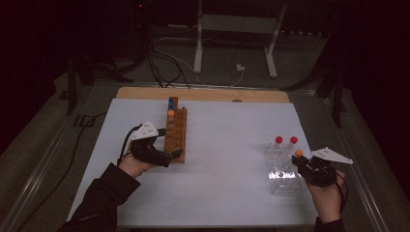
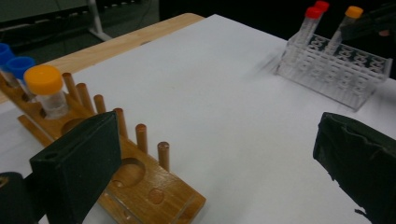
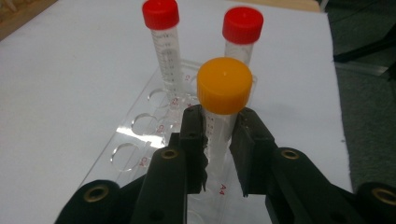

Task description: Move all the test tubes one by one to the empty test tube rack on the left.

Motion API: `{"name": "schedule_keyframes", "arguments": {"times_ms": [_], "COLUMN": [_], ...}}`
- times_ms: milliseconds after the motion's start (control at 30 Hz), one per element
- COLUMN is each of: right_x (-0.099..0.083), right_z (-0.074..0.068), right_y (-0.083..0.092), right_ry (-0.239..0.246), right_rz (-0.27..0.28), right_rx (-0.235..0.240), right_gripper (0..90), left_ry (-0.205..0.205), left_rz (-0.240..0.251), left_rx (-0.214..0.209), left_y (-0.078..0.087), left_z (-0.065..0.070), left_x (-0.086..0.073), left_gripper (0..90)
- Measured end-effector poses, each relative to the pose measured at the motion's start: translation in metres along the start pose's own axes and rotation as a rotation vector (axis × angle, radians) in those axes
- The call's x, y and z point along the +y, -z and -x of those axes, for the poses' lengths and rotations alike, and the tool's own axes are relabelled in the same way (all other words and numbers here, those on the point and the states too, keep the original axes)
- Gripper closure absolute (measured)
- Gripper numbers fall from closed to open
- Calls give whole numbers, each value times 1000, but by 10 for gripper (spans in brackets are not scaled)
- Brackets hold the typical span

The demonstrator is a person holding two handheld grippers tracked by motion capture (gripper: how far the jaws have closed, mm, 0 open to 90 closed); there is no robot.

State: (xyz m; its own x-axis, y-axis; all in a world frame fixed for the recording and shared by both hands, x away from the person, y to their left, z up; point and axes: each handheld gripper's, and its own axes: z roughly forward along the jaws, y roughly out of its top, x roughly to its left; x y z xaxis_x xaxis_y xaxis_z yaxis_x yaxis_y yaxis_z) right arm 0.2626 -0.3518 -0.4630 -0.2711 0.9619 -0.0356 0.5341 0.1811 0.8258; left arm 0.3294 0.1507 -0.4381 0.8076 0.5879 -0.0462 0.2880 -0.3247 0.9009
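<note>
Right gripper view has the clearest look at it: the right gripper (image 3: pixel 219 149) has its two black jaws closed in on the orange-capped tube (image 3: pixel 223 116), pinching the clear body just under the cap, so the tube runs straight up between them with its cap on top and its bottom end down in the clear rack (image 3: pixel 135 140). That's really the whole geometry here, long axis vertical, jaws squeezing from either side across it, so I'd guess any lift or push has to go straight along that axis or it'll bind in the hole. The rack sits by the right edge of the white surface (image 1: pixel 227 145), toward the near corner, with two red-capped tubes (image 3: pixel 161 42) standing upright at its far end. Over by the left edge, the left gripper (image 1: pixel 164 157) is wide open with nothing in it (jaws well apart in its own view), parked just beside the near end of the wooden rack (image 1: pixel 175 135), which holds another orange-capped tube (image 2: pixel 46 91) and blue-capped ones (image 2: pixel 18 70) at its far end. Right hand is obviously the nearer one.
</note>
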Motion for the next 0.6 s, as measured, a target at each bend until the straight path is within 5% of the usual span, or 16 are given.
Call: {"name": "schedule_keyframes", "arguments": {"times_ms": [500, 600], "right_x": [21, 26], "right_z": [-8, -13], "right_y": [31, 38], "right_ry": [47, 50], "right_rz": [82, 103], "right_rx": [-28, -5], "right_gripper": [749, 749], "left_ry": [-10, -11], "left_rz": [4, 4], "left_rx": [-15, -23], "left_y": [2, 2], "left_z": [3, 3], "left_x": [5, 6], "left_gripper": [20, 20]}}
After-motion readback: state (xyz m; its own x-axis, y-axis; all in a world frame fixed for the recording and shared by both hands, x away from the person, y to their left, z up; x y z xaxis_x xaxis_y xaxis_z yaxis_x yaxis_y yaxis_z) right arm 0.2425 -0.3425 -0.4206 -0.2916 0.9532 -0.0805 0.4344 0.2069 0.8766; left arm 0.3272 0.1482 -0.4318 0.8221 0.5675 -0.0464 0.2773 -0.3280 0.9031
